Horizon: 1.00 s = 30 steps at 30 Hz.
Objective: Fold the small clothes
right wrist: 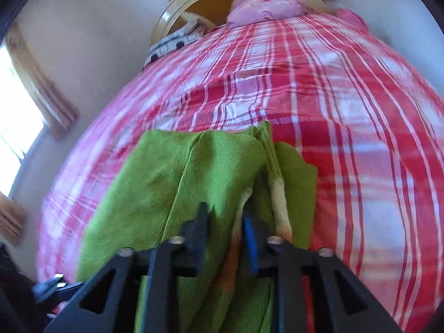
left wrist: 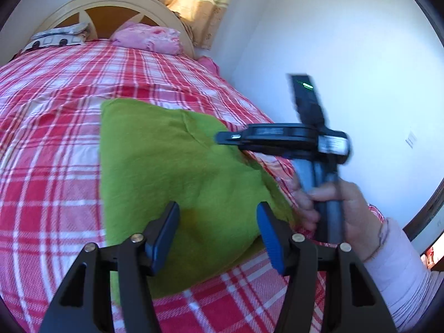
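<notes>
A green knitted garment (left wrist: 177, 166) is being folded on a bed covered by a red and white checked sheet (left wrist: 50, 127). In the left wrist view the garment is lying largely flat, with one seam or fold line running across its upper part.

The left gripper (left wrist: 217, 236) is being held above the near edge of the garment with its blue pads (left wrist: 163, 236) well apart and nothing between them.

The right gripper (right wrist: 224, 238) is being kept closed on a gathered edge of the garment; green cloth and a pale ribbed trim (right wrist: 279, 194) are seen bunched between and beside its fingers. In the left wrist view the right tool is seen at the garment's far right side, gripped by the person's hand (left wrist: 333, 208).

The task is judged to be partly done: at least one layer appears to be turned over, but the piece is not yet compact, and the held edge is still to be laid down and released. Further folds are judged to be outstanding. A pink pillow (left wrist: 149, 40) is being left at the headboard (left wrist: 111, 0).
</notes>
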Available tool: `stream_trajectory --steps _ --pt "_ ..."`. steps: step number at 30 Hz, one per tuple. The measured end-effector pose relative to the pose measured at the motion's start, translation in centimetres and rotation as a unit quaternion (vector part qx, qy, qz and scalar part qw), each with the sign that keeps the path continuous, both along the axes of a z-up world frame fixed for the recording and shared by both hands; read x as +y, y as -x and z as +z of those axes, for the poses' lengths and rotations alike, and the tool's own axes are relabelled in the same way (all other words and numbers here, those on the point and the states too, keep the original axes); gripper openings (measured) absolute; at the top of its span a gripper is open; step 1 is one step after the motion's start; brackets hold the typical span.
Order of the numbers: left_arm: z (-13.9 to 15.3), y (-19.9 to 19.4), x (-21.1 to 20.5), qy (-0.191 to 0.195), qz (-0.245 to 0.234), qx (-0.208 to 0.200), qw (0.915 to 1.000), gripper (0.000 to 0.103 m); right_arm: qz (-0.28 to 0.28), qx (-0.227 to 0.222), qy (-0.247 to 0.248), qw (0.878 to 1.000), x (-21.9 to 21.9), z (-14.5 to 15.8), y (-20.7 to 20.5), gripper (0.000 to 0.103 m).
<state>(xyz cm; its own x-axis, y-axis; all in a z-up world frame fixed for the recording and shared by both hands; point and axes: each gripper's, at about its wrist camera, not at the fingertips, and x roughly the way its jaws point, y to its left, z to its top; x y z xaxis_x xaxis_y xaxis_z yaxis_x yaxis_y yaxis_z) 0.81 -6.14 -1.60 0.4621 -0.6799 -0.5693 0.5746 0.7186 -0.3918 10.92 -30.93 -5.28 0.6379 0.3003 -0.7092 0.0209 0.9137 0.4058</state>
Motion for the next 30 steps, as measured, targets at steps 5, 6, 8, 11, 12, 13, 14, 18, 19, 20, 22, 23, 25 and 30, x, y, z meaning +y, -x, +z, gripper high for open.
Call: stream_trajectory --steps 5,6,8,11,12,13,14,18,19,20,22,23,25,30 --pt "-0.8 -0.1 1.8 0.009 0.016 0.016 0.9997 0.060 -0.024 -0.054 -0.090 0.994 -0.7 1.5 6.1 0.070" --pt "-1.0 -0.5 1.7 0.011 0.018 0.020 0.9996 0.060 -0.017 -0.055 -0.092 0.994 -0.2 1.5 6.9 0.070" --pt "-1.0 -0.6 2.0 0.019 0.024 0.029 0.9991 0.060 -0.015 -0.045 -0.058 0.997 1.2 1.2 7.9 0.071" --pt "-0.4 -0.1 2.4 0.017 0.030 0.023 0.9991 0.060 -0.014 -0.032 -0.011 0.999 2.9 0.0 8.5 0.071" --pt "-0.2 0.0 2.6 0.013 0.032 0.019 0.9992 0.060 -0.008 -0.029 -0.019 0.999 3.3 -0.4 8.5 0.073" --pt "-0.2 0.1 2.8 0.011 0.034 0.016 0.9992 0.060 -0.005 -0.029 -0.026 0.999 3.6 -0.7 8.6 0.075" --pt "0.0 0.3 3.1 0.009 0.036 0.015 0.9992 0.060 -0.002 -0.029 -0.030 0.999 3.7 -0.8 8.7 0.080" --pt "0.1 0.1 4.2 0.005 0.053 0.013 0.9985 0.060 0.000 -0.023 -0.017 1.000 5.0 -1.4 8.5 0.081" --pt "0.1 0.1 4.4 0.005 0.057 0.015 0.9983 0.060 0.004 -0.024 -0.015 1.000 5.4 -1.6 8.7 0.078" --pt "0.1 0.0 4.6 0.004 0.060 0.018 0.9980 0.060 0.006 -0.024 -0.003 1.000 5.8 -1.5 8.8 0.061" --pt "0.0 -0.1 4.8 -0.002 0.068 0.019 0.9975 0.060 0.007 -0.018 0.047 0.999 6.5 -1.3 8.9 0.039" --pt "0.0 -0.2 4.9 -0.004 0.071 0.020 0.9973 0.060 0.008 -0.017 0.052 0.998 6.4 -1.2 9.0 0.030" --pt "-0.1 -0.3 5.1 -0.001 0.074 0.024 0.9969 0.060 0.012 -0.018 0.026 0.999 5.3 -0.4 9.2 0.017" --pt "0.1 -0.4 5.1 -0.008 0.078 0.022 0.9966 0.060 0.020 -0.034 0.062 0.997 4.8 2.2 9.6 0.015"
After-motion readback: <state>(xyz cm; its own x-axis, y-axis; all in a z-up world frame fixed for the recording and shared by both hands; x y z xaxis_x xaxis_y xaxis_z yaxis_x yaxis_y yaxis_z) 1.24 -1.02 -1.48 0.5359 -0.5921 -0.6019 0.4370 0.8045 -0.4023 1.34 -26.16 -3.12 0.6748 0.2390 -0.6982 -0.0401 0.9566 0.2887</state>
